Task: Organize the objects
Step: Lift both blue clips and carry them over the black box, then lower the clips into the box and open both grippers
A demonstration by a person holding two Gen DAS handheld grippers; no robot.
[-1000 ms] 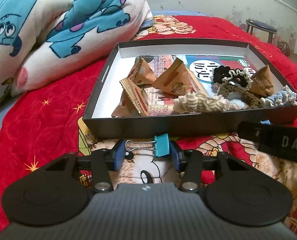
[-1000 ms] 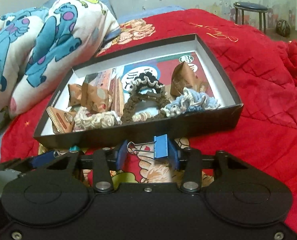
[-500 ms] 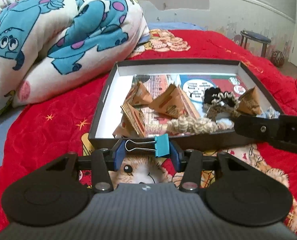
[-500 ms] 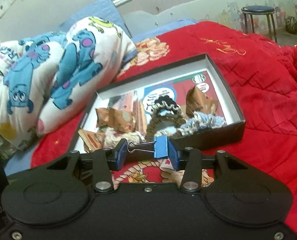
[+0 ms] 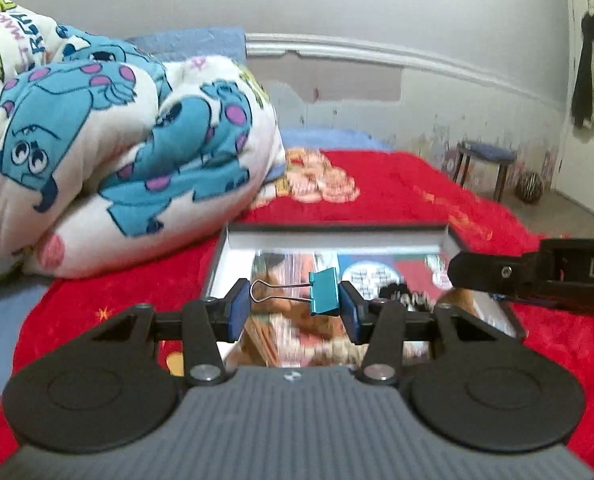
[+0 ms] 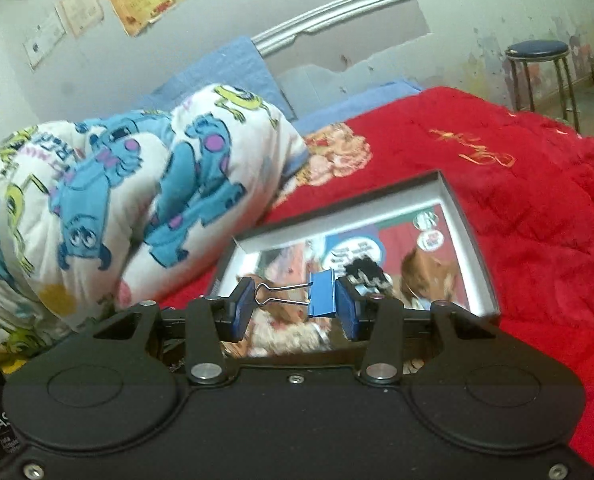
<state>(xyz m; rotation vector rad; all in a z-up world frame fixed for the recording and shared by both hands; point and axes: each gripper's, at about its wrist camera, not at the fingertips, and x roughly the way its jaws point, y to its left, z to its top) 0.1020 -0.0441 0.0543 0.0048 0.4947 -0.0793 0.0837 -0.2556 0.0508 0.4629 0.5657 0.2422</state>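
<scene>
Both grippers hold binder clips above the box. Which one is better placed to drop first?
Probably left. The left gripper holds its teal binder clip centred before the open black cardboard box; the right gripper, with the blue binder clip, views it obliquely. Marginal call.

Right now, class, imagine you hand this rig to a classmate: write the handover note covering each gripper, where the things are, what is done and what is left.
Left gripper: shut on a teal binder clip, held sideways, wire handles to the left.
Right gripper: shut on a blue binder clip, held the same way.
Both hang above the near end of the open box on the red bedspread.
Done: both clips picked up; the box already holds other items, too blurred to name.
Left: probably set both clips in the box and release.
</scene>
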